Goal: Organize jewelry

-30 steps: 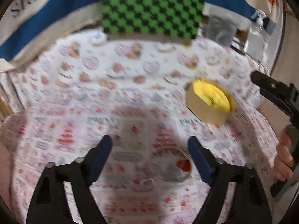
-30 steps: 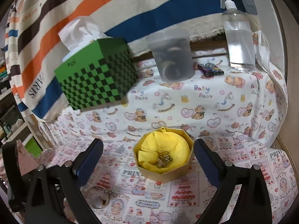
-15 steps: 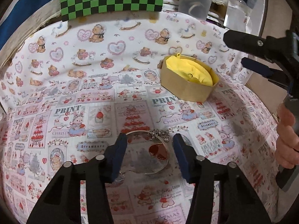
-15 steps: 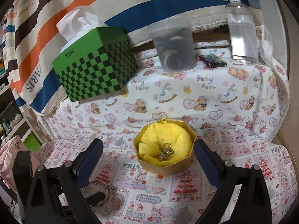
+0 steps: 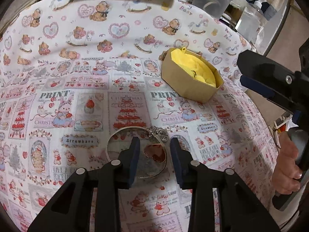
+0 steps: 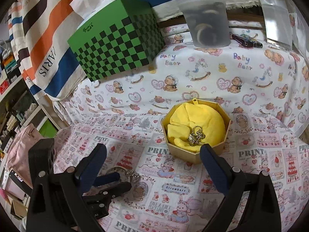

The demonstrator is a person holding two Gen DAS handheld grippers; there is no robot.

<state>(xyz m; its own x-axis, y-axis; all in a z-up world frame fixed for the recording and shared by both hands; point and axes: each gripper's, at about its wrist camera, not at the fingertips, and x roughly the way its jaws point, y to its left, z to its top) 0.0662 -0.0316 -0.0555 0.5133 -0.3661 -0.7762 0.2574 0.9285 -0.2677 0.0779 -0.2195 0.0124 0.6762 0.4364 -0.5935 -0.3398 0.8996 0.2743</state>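
A thin silver bangle (image 5: 123, 130) with a sparkly charm and a red heart pendant (image 5: 155, 152) lies on the printed cloth. My left gripper (image 5: 155, 148) straddles the heart and the bangle's right side. Its jaws are closing, and a gap still shows on both sides of the heart. A gold octagonal box (image 5: 185, 89) lined with yellow cloth sits further back and to the right. In the right wrist view a small piece of jewelry (image 6: 196, 135) rests inside that box (image 6: 193, 156). My right gripper (image 6: 152, 150) hangs open just before it, holding nothing.
A green checkered tissue box (image 6: 119, 46), a translucent cup (image 6: 206, 25), a clear spray bottle (image 6: 276, 23) and lighters (image 6: 245, 40) line the back edge. A striped cloth (image 6: 44, 29) hangs behind. A hand (image 5: 287, 166) holds the right gripper at the right.
My left gripper has come down and forward over the bangle, and its jaws have narrowed around the heart pendant. The right gripper has tipped a little downward and stays wide.
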